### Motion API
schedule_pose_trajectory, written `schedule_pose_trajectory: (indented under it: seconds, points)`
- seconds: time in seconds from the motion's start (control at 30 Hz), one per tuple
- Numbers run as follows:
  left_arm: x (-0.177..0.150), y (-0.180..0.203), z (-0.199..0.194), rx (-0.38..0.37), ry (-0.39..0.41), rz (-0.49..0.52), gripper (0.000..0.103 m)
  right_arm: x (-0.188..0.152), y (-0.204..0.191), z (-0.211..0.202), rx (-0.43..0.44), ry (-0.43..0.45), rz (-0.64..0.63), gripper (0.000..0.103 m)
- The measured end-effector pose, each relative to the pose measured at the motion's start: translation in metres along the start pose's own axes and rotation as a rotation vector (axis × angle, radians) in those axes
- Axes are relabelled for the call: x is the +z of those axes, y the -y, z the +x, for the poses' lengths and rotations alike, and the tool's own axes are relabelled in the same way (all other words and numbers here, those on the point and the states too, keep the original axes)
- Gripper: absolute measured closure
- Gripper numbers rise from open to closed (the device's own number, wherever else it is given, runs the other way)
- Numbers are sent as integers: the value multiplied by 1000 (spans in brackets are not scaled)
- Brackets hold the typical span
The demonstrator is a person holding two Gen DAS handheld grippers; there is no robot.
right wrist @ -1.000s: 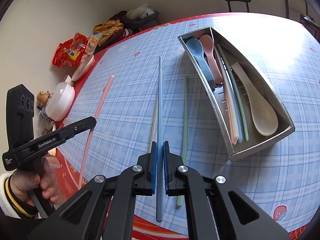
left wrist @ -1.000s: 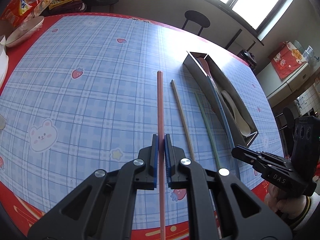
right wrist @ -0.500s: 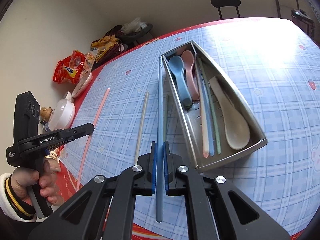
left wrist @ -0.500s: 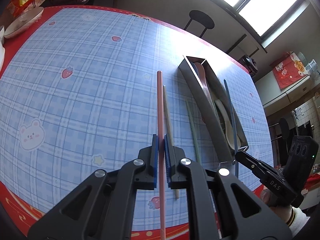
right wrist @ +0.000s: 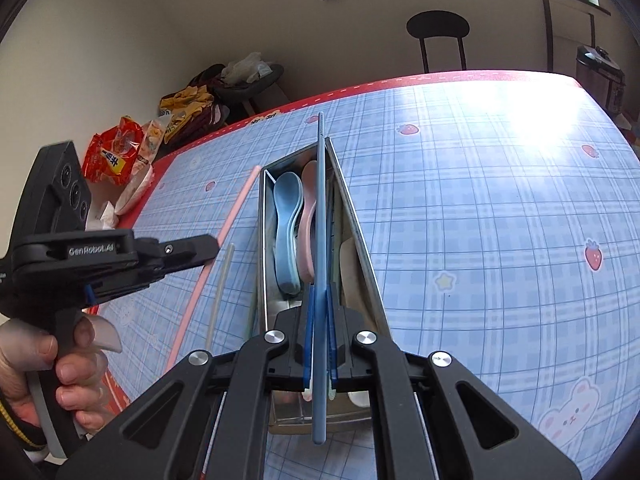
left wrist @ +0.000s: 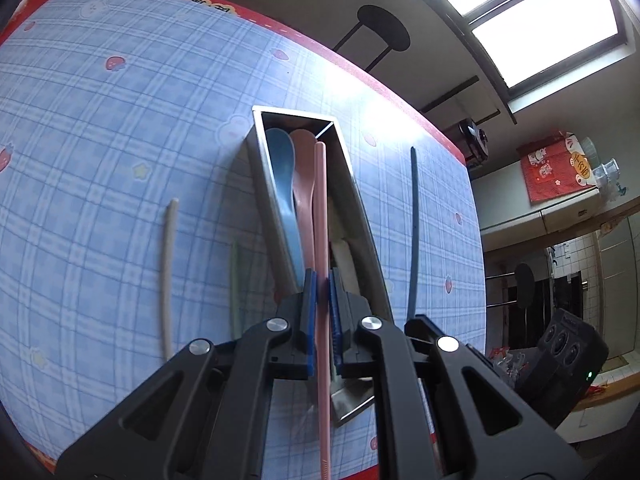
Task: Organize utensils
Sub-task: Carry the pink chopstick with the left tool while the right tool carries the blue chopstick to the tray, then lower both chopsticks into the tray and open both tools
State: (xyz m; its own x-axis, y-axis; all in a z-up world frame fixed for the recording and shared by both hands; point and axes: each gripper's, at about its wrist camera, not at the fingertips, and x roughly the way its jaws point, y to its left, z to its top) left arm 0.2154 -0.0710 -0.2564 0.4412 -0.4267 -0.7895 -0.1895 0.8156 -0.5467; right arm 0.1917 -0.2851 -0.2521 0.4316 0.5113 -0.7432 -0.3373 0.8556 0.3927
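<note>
A long steel tray (left wrist: 262,168) (right wrist: 262,240) lies on the blue checked tablecloth and holds a blue spoon (left wrist: 282,184) (right wrist: 286,224), a pink spoon (left wrist: 302,172) (right wrist: 308,216), a cream spoon and some chopsticks. My left gripper (left wrist: 322,280) is shut on a pink chopstick (left wrist: 321,208) held lengthwise above the tray. My right gripper (right wrist: 319,296) is shut on a blue chopstick (right wrist: 320,200) held lengthwise above the tray. A cream chopstick (left wrist: 168,272) (right wrist: 220,292) and a green chopstick (left wrist: 234,280) lie on the cloth left of the tray.
Snack bags (right wrist: 116,152) and a white bowl (right wrist: 134,196) sit at the table's far left edge. A black stool (right wrist: 438,28) stands beyond the far edge. The red table border (left wrist: 360,76) marks the edge. The right gripper's blue chopstick (left wrist: 414,216) shows right of the tray.
Both grippers moved over the tray, each carrying its chopstick. The pink and blue chopsticks now line up along the tray instead of over the cloth left of it.
</note>
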Motion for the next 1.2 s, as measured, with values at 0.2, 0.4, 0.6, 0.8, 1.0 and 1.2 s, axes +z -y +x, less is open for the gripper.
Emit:
schedule_pose_trajectory:
  seconds: [0.2, 0.4, 0.6, 0.8, 1.0, 1.2]
  points:
    - [14, 16, 35, 28, 1, -31, 92, 6, 2, 22, 0, -45, -18, 97]
    - [17, 12, 61, 35, -18, -108, 92, 14, 1, 39, -16, -87, -56, 97]
    - [16, 11, 74, 42, -34, -134, 92, 15, 1, 47, -28, -115, -76, 97]
    - [16, 4, 77, 45, -36, -145, 92, 14, -3, 54, -34, -127, -67, 97]
    - [12, -3, 79, 40, -53, -138, 92, 12, -4, 59, -37, -141, -39, 96]
    - [12, -2, 80, 49, -63, -123, 92, 10, -6, 64, -39, -159, -30, 96]
